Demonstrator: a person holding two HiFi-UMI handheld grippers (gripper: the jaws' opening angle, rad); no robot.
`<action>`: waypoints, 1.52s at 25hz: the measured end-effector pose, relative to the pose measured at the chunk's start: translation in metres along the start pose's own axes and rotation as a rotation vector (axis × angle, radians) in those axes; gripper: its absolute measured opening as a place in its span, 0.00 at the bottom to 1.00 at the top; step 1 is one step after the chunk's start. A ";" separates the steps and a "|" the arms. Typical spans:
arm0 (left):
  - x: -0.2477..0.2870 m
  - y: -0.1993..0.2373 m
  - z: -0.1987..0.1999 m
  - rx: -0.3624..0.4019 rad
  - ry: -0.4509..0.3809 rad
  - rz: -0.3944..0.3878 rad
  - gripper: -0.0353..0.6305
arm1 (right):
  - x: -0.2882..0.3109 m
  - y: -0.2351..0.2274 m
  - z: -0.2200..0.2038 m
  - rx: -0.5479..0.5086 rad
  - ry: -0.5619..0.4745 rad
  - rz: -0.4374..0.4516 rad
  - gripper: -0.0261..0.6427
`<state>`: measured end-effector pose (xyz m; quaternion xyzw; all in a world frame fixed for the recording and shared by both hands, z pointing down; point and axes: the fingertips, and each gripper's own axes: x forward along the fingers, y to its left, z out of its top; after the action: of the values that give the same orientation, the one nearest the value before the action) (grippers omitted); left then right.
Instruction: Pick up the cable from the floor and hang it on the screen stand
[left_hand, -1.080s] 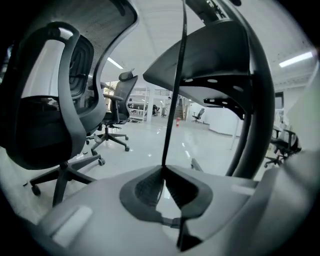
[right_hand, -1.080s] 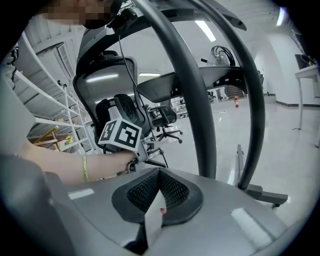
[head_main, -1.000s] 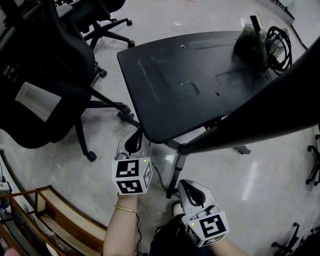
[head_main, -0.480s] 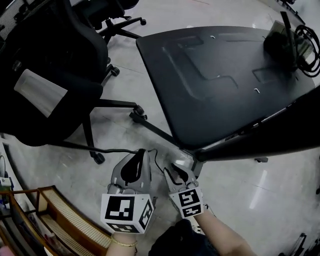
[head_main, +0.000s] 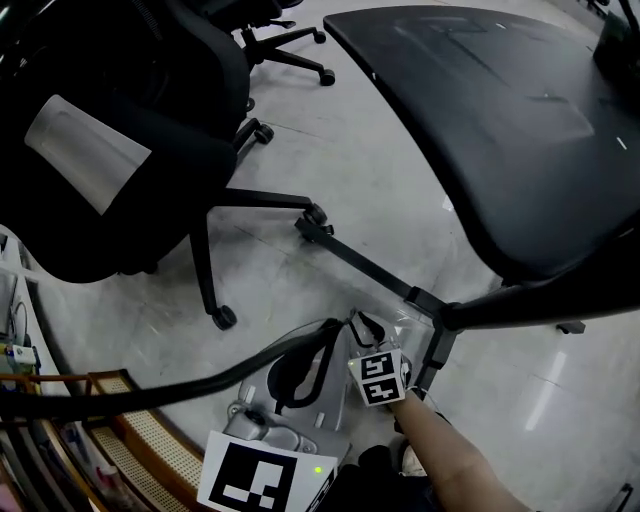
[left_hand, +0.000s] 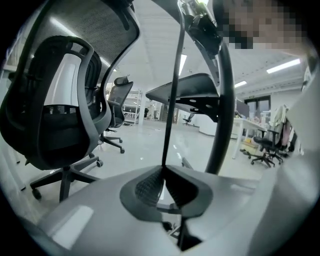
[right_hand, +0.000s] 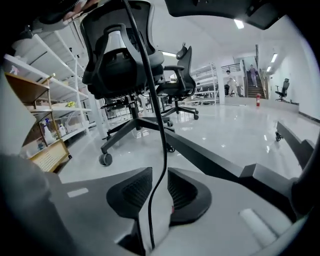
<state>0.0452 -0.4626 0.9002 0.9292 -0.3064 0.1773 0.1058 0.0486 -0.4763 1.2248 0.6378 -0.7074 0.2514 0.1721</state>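
A thin black cable stretches from the lower left edge to my left gripper, which is shut on it. In the left gripper view the cable rises straight up from the pinched jaws of the left gripper. My right gripper is low beside the stand's foot. Its jaws are opening. The cable passes loosely through the gap of the right gripper, and the pads do not press on it. The screen stand's large black panel fills the upper right, with its floor leg below.
A black office chair with a wheeled base stands at the left, close to the stand's leg. A wooden shelf with a woven panel lies at the lower left. More chairs and shelving stand farther off on the glossy floor.
The right gripper moved up beside the left one at the stand's foot and its jaws parted. The left gripper has risen toward the camera, pulling the cable taut.
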 end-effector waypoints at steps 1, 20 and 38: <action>-0.001 0.001 0.002 0.001 -0.003 0.005 0.08 | 0.004 -0.001 -0.001 -0.004 -0.002 -0.004 0.15; -0.024 0.012 0.050 -0.013 -0.026 0.067 0.08 | -0.103 -0.023 0.019 0.070 0.064 -0.092 0.05; -0.165 -0.026 0.197 0.007 0.094 0.181 0.08 | -0.439 -0.009 0.193 0.197 -0.110 -0.215 0.05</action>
<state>-0.0108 -0.4147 0.6521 0.8888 -0.3832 0.2305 0.1002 0.1287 -0.2296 0.8211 0.7363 -0.6154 0.2644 0.0958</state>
